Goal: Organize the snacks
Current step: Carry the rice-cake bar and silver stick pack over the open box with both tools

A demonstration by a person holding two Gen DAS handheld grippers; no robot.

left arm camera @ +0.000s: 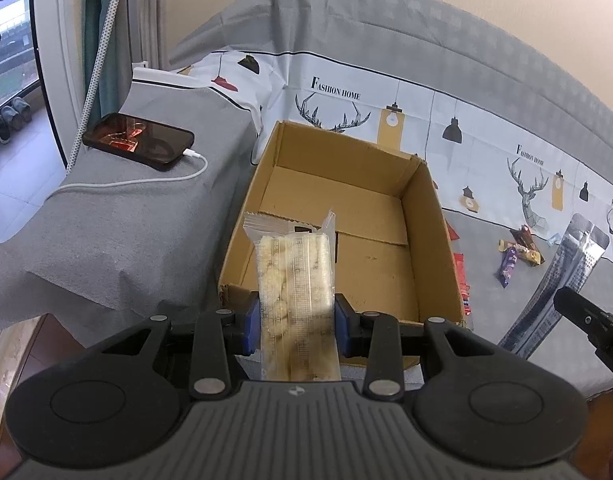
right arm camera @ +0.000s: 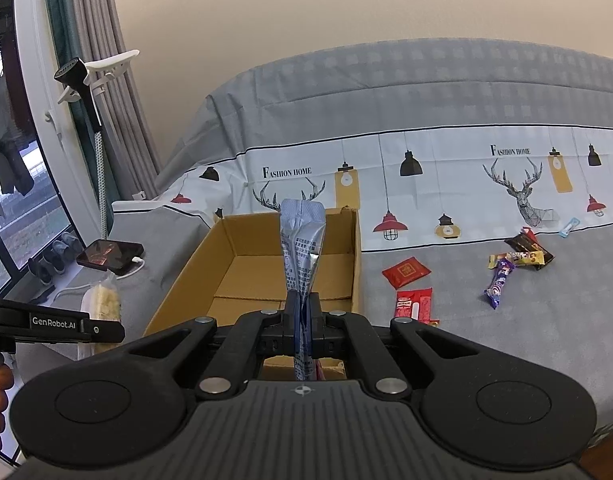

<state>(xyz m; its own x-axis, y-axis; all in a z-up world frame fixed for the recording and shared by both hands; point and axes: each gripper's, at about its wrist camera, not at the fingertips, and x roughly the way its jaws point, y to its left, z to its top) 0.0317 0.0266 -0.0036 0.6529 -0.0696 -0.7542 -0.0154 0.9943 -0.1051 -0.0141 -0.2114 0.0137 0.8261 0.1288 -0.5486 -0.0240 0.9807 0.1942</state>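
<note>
Both grippers are clamped on snacks above the near edge of the cardboard box (left arm camera: 348, 216). Left gripper (left arm camera: 296, 326) has its 2 blue pads pressed against the sides of a clear packet of pale crackers (left arm camera: 294, 280), which stands upright between them, its crimped top leaning over the near end of the box. Right gripper (right arm camera: 302, 322) is pinched almost flat on a thin silver pouch (right arm camera: 301, 248) printed with small dark text; the pouch rises upright from the jaws, in line with the box opening, and its sealed top tips slightly to the right.

That box sits open on a grey bedspread (right arm camera: 486, 340); what shows of its floor is bare, with 2 bottom flaps meeting in a seam. A white band on the cloth behind it bears deer heads, lamps and the words "Fashion Home".

Loose snacks lie to the right of the box: a red sachet (right arm camera: 406, 271) near its far right corner, a red-and-white wrapper (right arm camera: 413, 305) just beside its right wall, and well apart from them a purple bar (right arm camera: 498, 283), a yellow bar (right arm camera: 516, 259) and a dark brown packet (right arm camera: 527, 243) in a small cluster, with a small pale blue sachet (right arm camera: 569, 227) beyond.

Left of the box, a phone (left arm camera: 138, 141) with a white cable (left arm camera: 154, 178) plugged in rests on a grey-covered surface.
</note>
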